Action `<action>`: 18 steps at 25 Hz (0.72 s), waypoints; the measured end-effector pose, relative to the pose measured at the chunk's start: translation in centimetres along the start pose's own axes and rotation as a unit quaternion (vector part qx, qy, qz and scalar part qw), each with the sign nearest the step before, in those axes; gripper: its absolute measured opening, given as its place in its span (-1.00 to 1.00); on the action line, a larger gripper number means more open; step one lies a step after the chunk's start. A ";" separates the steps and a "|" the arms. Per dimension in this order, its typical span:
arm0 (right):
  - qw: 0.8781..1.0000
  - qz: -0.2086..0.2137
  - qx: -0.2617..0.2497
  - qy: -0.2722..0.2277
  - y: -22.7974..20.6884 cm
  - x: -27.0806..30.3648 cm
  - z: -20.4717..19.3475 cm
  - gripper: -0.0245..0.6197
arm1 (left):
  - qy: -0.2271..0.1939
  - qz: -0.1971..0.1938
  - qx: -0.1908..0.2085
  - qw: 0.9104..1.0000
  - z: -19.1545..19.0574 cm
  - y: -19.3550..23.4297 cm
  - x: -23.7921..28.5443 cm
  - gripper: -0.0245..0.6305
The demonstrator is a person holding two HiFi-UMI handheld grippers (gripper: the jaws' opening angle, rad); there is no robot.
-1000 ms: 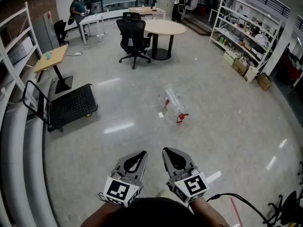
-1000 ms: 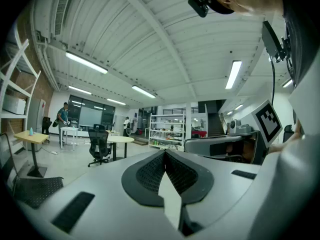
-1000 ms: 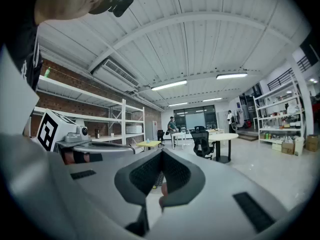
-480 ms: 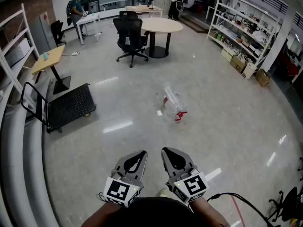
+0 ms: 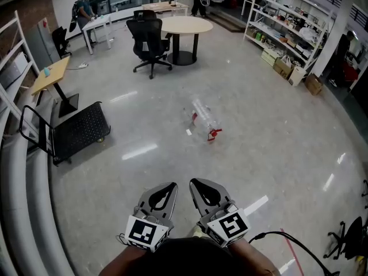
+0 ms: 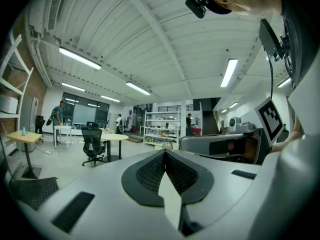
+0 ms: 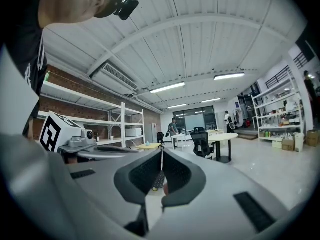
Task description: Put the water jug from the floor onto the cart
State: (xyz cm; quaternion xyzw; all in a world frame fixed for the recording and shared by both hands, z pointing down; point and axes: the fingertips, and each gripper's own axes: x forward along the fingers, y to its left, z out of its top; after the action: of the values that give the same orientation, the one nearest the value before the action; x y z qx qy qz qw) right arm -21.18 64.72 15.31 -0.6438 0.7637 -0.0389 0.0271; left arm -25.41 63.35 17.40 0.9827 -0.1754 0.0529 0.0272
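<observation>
The left gripper point(image 5: 163, 194) and the right gripper point(image 5: 205, 191) sit side by side at 6 o'clock in the head view, held close to the body, each with its jaws pressed together and nothing in them. Straight ahead at 12 o'clock, well apart from both, the clear plastic water jug with a red handle point(image 5: 204, 119) lies on its side on the glossy grey floor point(image 5: 270, 137), its red end turned toward 5 o'clock. The black flat platform cart with a folding tube handle point(image 5: 77, 130) stands at 10 o'clock, well apart from the jug, its deck bare. In the left gripper view the left gripper point(image 6: 164, 155) shows its dark pads meeting along one line, with nothing caught between them; the jug is not in sight, only a black swivel office chair point(image 6: 93, 145) far off. In the right gripper view the right gripper point(image 7: 161, 160) is likewise closed and empty, looking level across the room above the jug. The jug looks light and perhaps empty, though how full it is cannot be told; its smooth round wall would likely roll, slip and dent under a pinch, so the red handle or the neck beside it seems the surest place to take hold.
</observation>
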 end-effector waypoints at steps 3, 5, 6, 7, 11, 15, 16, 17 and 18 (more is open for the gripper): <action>1.000 -0.004 -0.007 -0.005 -1.0 -0.5 0.0 -0.91 | 0.005 -0.008 -0.001 1.000 -0.1 -0.7 1.1 -0.91; 1.000 -0.009 -0.006 -0.003 -1.9 -1.1 -0.1 -0.91 | 0.010 -0.015 -0.002 1.000 -0.4 -1.5 1.9 -0.91; 1.000 -0.011 -0.006 -0.002 -2.4 -1.5 -0.2 -0.91 | 0.012 -0.018 -0.003 1.000 -0.6 -1.9 2.4 -0.91; 1.000 -0.014 -0.006 0.000 -3.0 -1.8 -0.3 -0.91 | 0.013 -0.021 -0.004 1.000 -0.7 -2.4 2.9 -0.91; 1.000 -0.024 -0.003 0.002 -6.1 -3.3 -0.3 -0.91 | 0.020 -0.027 -0.007 0.999 -1.1 -4.4 5.6 -0.91; 1.000 -0.029 -0.005 0.000 -9.9 -5.7 -0.8 -0.91 | 0.021 -0.027 -0.005 0.999 -1.4 -6.8 8.8 -0.91; 0.999 -0.034 -0.002 0.001 -11.0 -6.2 -1.0 -0.91 | 0.023 -0.028 -0.004 0.999 -1.5 -7.3 9.6 -0.91; 0.999 -0.040 0.004 0.005 -12.2 -6.7 -1.1 -0.91 | 0.027 -0.029 -0.003 0.999 -1.6 -7.8 10.4 -0.91; 0.999 -0.048 0.012 0.013 -13.4 -7.1 -1.3 -0.91 | 0.031 -0.031 -0.003 0.999 -1.7 -8.2 11.2 -0.91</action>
State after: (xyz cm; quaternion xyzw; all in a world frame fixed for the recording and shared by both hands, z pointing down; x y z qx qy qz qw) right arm -6.98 69.49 17.84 -0.6790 0.7315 -0.0573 0.0231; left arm -12.22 67.34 20.03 0.9855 -0.1439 0.0822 0.0368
